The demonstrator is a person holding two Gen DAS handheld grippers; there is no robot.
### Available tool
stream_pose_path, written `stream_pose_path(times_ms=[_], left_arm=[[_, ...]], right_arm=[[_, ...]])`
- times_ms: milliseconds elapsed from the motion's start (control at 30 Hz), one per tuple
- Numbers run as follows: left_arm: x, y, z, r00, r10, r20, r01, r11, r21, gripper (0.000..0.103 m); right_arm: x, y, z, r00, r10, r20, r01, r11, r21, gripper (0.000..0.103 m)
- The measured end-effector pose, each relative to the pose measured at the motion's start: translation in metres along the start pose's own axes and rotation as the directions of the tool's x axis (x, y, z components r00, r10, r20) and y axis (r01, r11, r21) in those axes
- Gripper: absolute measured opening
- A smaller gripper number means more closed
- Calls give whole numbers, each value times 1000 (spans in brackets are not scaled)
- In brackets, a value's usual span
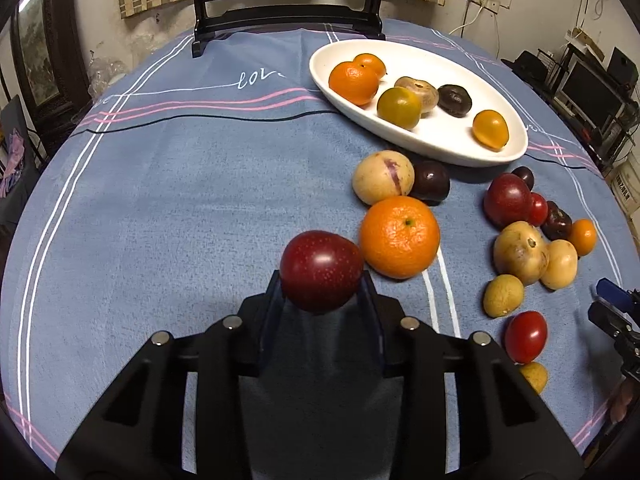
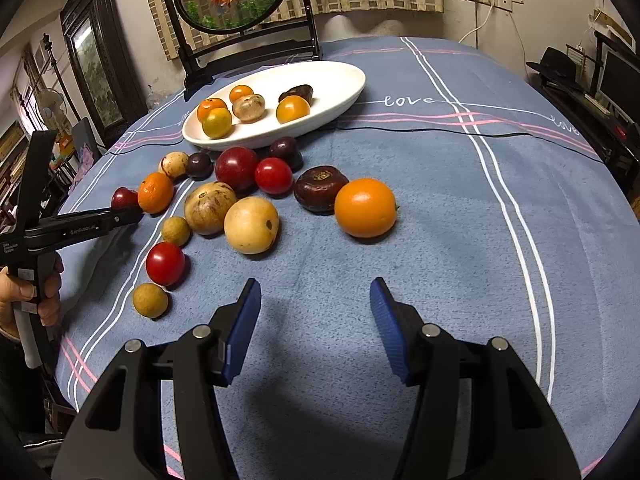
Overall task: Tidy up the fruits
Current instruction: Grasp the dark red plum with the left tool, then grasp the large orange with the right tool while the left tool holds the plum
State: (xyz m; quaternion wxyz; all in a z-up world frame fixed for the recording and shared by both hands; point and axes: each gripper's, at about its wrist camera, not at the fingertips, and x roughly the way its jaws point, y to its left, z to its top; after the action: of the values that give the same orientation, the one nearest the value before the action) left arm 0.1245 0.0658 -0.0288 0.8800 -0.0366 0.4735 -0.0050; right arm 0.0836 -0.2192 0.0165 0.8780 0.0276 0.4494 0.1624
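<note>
Between the left gripper's (image 1: pixel 322 280) pinching fingers sits a dark red plum (image 1: pixel 321 270); the right gripper's (image 2: pixel 315 320) fingers are spread.

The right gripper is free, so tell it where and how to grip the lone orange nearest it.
Grip the orange across its widest middle, coming straight ahead from the near side. It is round, with bare cloth on its near and right sides; only the dark fruit touches its left.

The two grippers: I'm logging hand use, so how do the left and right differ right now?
The left gripper is shut on a dark red plum; the right gripper is open and holds nothing. The left has dark fingers, the right blue pads. Both hang over the blue tablecloth.
</note>
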Motion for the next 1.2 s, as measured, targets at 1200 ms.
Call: stream_pose_path(times_ms=[1200], left_arm=[[-31, -6, -26, 995, -95, 29, 95, 995, -5, 37]], right_arm=[[49, -13, 52, 983, -169, -69, 165, 984, -60, 57]])
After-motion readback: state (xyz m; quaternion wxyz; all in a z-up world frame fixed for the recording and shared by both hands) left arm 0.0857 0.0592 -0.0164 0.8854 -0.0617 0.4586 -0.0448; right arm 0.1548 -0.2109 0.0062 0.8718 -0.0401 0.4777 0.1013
